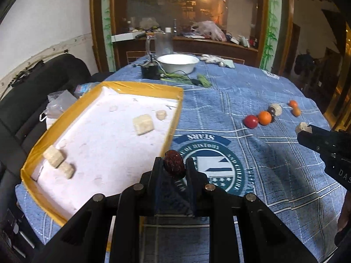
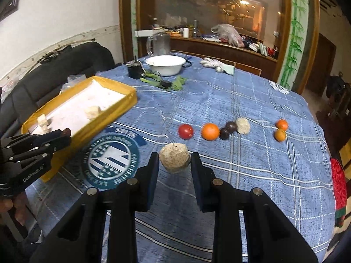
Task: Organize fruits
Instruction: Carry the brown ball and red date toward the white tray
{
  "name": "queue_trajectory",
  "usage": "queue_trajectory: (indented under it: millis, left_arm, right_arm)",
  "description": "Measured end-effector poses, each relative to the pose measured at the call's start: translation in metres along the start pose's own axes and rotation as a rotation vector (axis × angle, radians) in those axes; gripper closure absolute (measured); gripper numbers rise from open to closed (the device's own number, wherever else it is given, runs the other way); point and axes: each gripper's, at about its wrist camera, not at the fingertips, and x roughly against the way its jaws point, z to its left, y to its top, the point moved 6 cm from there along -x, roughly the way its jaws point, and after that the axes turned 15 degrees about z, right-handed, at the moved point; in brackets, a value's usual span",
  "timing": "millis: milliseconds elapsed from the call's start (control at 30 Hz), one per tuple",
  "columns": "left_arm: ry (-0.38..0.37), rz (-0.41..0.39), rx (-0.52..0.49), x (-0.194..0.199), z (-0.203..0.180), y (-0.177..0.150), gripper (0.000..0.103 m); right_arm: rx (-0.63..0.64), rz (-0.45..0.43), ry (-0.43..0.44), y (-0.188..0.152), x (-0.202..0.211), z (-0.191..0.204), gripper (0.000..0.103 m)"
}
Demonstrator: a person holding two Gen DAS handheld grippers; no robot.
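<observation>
The left gripper clamped a wrinkled dark red date beside the yellow-rimmed white foam tray at ten o'clock. The right gripper pinched a rough beige ball above the blue checked bench; a red tomato and orange lay at twelve o'clock.

Your left gripper: matte black, two flat blade fingers w/ bluish pads on the inner faces, linkage arms behind w/ four round silver pins across. White "GenRobot.AI" lettering on its side body, small silver screws along the links. Right gripper: same black build, same pins; white "DAS" letters on its side.
</observation>
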Motion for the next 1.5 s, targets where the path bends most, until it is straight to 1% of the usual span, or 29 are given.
queue_trajectory:
  millis: [467, 900, 1067, 1200, 1300, 1500]
  left_arm:
    - [0.088, -0.030, 0.096, 0.019, 0.050, -0.002, 0.084]
    - [0.155, -0.015, 0.208, 0.011, 0.107, 0.007, 0.084]
    - [0.179, 0.004, 0.245, 0.002, 0.126, 0.016, 0.084]
    - [0.195, 0.018, 0.269, -0.006, 0.138, 0.025, 0.084]
    - [0.200, 0.040, 0.285, -0.015, 0.145, 0.029, 0.084]
    - [0.200, 0.089, 0.300, -0.034, 0.152, 0.036, 0.084]
  right_arm:
    - [0.085, -0.049, 0.070, 0.024, 0.007, 0.057, 0.072]
    - [0.148, -0.069, 0.132, 0.056, -0.001, 0.102, 0.072]
    - [0.178, -0.067, 0.154, 0.075, -0.016, 0.122, 0.072]
    - [0.170, -0.054, 0.174, 0.093, -0.034, 0.130, 0.072]
    - [0.162, -0.034, 0.188, 0.105, -0.050, 0.136, 0.071]
    - [0.166, 0.017, 0.178, 0.126, -0.089, 0.144, 0.071]
